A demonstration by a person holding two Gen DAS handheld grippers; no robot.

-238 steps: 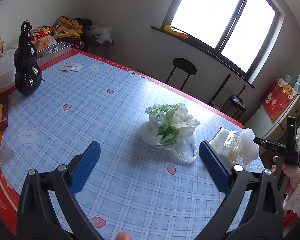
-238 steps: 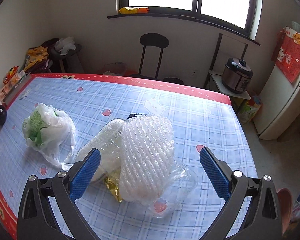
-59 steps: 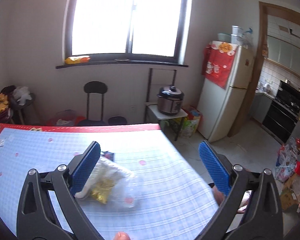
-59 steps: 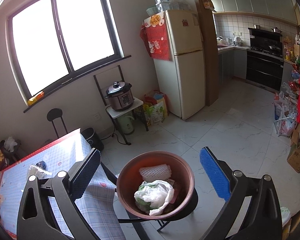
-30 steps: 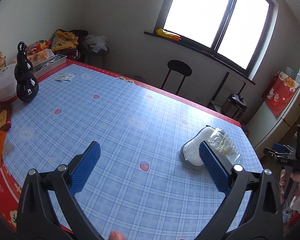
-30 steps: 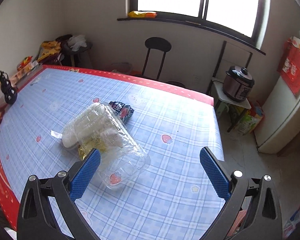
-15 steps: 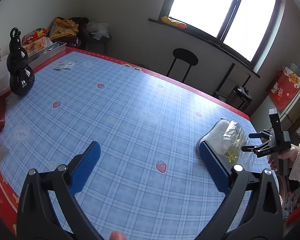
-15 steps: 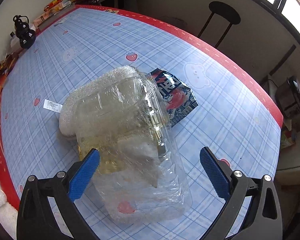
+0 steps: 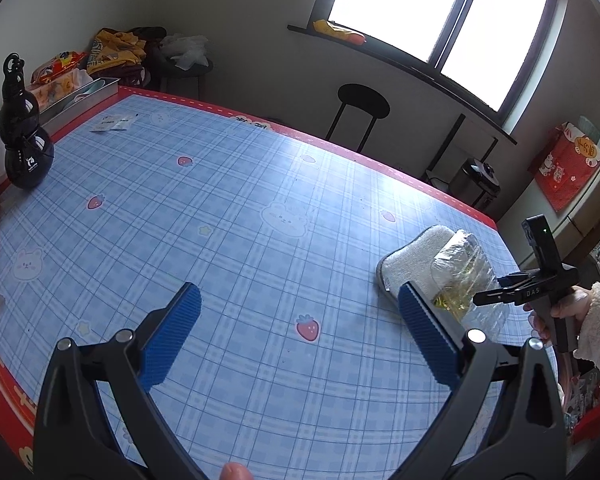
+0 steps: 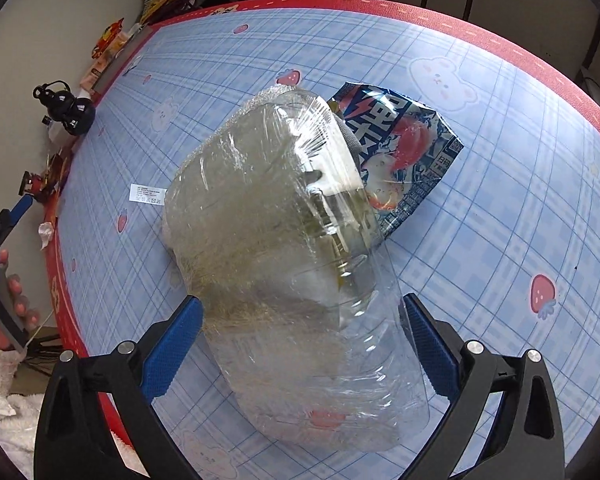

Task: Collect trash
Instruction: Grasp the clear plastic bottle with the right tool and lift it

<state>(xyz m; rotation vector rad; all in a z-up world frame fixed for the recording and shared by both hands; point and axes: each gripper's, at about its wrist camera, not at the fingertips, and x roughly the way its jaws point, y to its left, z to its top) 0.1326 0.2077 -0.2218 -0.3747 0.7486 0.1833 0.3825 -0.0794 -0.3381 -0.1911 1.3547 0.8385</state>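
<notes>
left gripper [image 9: 296, 330] spread, empty, over bare tablecloth [image 9: 220, 216] | right gripper [image 10: 300, 344] lowered since a second ago, jaws closing around clear plastic container [image 10: 296, 264] near table's right edge, not yet pinched | pickup next, snack wrapper [image 10: 404, 160] remaining

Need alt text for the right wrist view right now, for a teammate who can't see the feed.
The right gripper points down at a clear plastic container on the blue plaid tablecloth, its jaws closing with the container between them, pads not yet pressing. A blue snack packet lies behind it, a small white label to its left.
</notes>
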